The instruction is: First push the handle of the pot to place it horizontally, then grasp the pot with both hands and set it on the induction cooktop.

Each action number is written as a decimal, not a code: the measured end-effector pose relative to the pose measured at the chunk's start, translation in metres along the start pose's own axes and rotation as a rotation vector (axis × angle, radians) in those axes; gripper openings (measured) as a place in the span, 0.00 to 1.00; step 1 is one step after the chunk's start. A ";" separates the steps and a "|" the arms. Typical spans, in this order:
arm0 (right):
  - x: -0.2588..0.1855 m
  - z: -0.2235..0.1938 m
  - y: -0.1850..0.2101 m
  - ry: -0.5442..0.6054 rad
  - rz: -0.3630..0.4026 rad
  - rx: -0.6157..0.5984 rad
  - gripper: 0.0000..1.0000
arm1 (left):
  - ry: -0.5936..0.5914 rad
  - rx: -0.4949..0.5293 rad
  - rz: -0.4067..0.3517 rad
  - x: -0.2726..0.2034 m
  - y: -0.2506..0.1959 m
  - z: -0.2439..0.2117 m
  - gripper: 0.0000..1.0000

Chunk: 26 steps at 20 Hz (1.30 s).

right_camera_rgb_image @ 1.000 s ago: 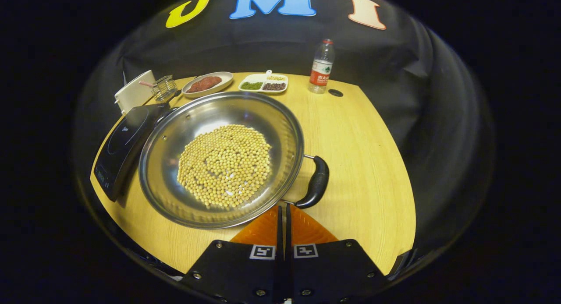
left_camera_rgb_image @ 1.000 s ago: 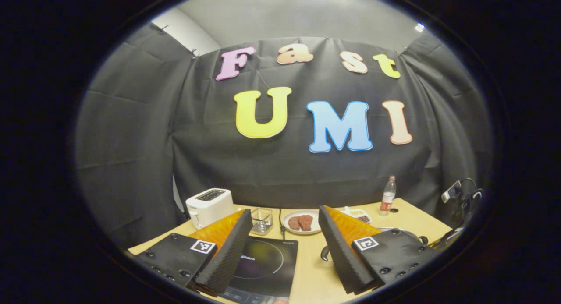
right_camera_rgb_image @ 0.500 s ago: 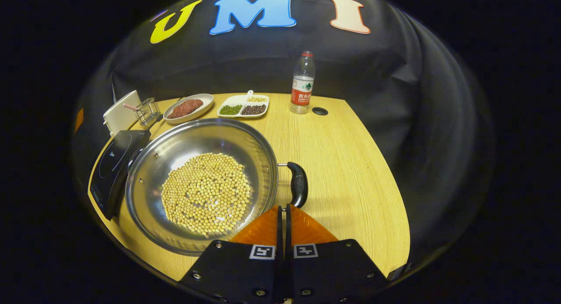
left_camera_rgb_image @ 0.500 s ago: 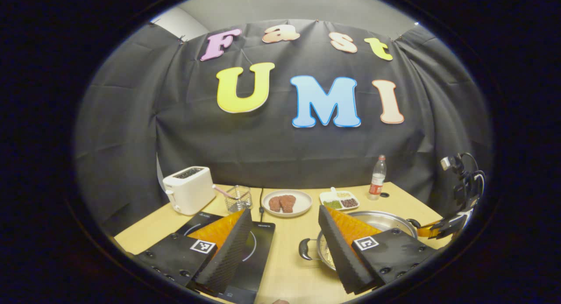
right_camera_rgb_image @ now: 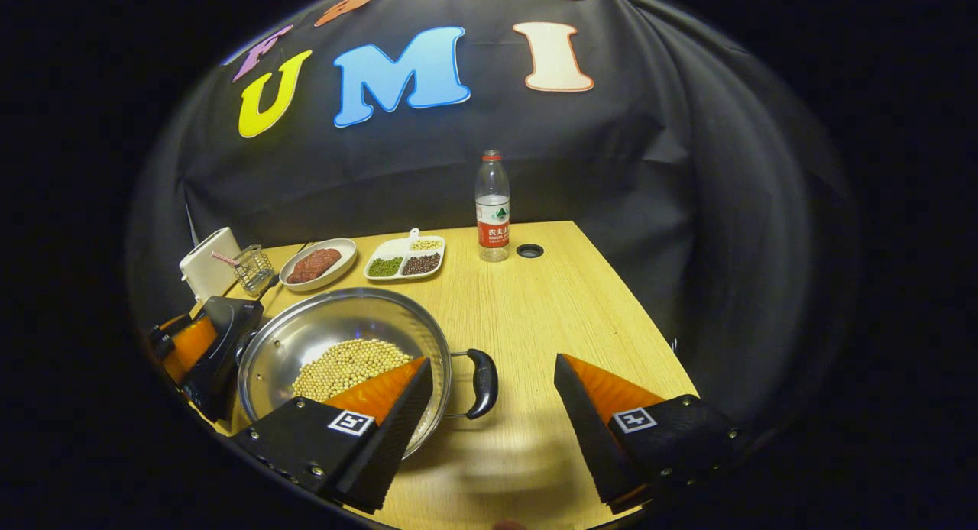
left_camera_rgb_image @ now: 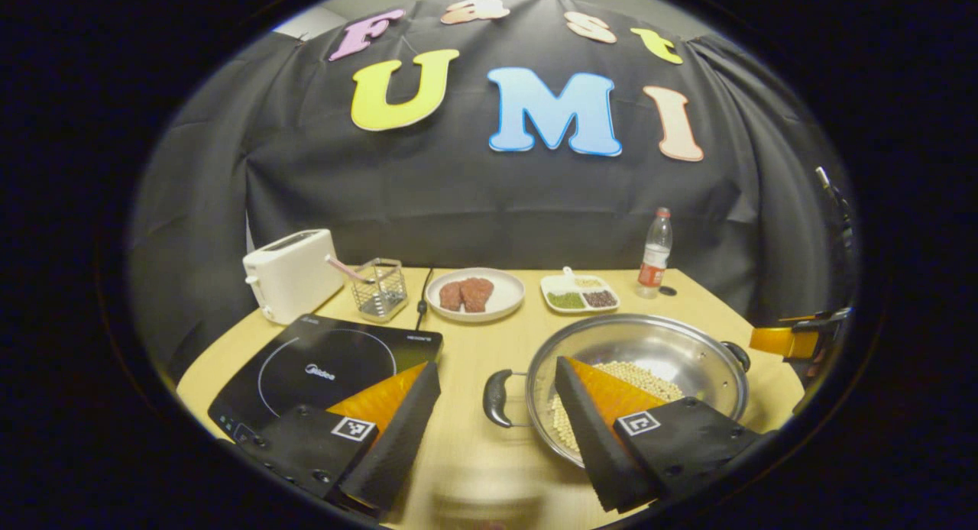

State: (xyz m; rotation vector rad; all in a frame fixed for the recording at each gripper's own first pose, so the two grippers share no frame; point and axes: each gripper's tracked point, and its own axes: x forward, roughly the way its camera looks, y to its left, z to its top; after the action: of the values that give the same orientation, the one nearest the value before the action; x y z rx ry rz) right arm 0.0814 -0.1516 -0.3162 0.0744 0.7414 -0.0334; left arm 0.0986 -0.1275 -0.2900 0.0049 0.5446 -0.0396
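I hold both tools above the near edge of the wooden table (right_camera_rgb_image: 581, 301). Largest on it is the steel pot (left_camera_rgb_image: 672, 354), sitting toward the near right part of the table, its bottom covered with pale soybeans (right_camera_rgb_image: 348, 362). It rests on the wood, beside the induction cooktop (left_camera_rgb_image: 321, 358) and not on it. The cooktop lies flat at the near left corner of the table, its glass bare.

The pot's two black handles lie level with the near edge: the left handle (left_camera_rgb_image: 495, 397) points toward the cooktop, the right handle (right_camera_rgb_image: 484, 382) toward the open wood on the right side.

My left gripper (left_camera_rgb_image: 497, 423) is spread wide, holding nothing; in the left gripper view one finger hangs over the cooktop's near corner, the other over the pot's near rim, with the left handle showing between them. My right gripper (right_camera_rgb_image: 493, 419) is also spread wide and empty; the right handle shows between its fingers, touching neither.

Along the far edge stand a white toaster (left_camera_rgb_image: 290, 274) at the left corner, a wire basket (left_camera_rgb_image: 380, 287) beside it, a plate of meat (left_camera_rgb_image: 475, 293), a divided dish (left_camera_rgb_image: 581, 293) of beans, and a water bottle (right_camera_rgb_image: 493, 209).
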 end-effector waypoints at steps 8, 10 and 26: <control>0.022 -0.012 0.008 0.026 0.034 -0.080 0.98 | 0.142 0.013 0.028 0.040 0.000 -0.046 1.00; 0.029 -0.016 0.008 0.041 0.032 -0.085 0.98 | 0.162 0.005 0.035 0.046 0.002 -0.054 1.00; 0.048 -0.039 0.021 0.153 0.034 -0.058 0.58 | 0.190 0.031 0.045 0.062 -0.007 -0.059 0.71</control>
State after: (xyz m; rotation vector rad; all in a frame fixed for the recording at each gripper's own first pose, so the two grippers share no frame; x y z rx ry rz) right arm 0.0919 -0.1280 -0.3762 0.0344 0.8938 0.0271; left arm 0.1210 -0.1363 -0.3722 0.0516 0.7339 -0.0041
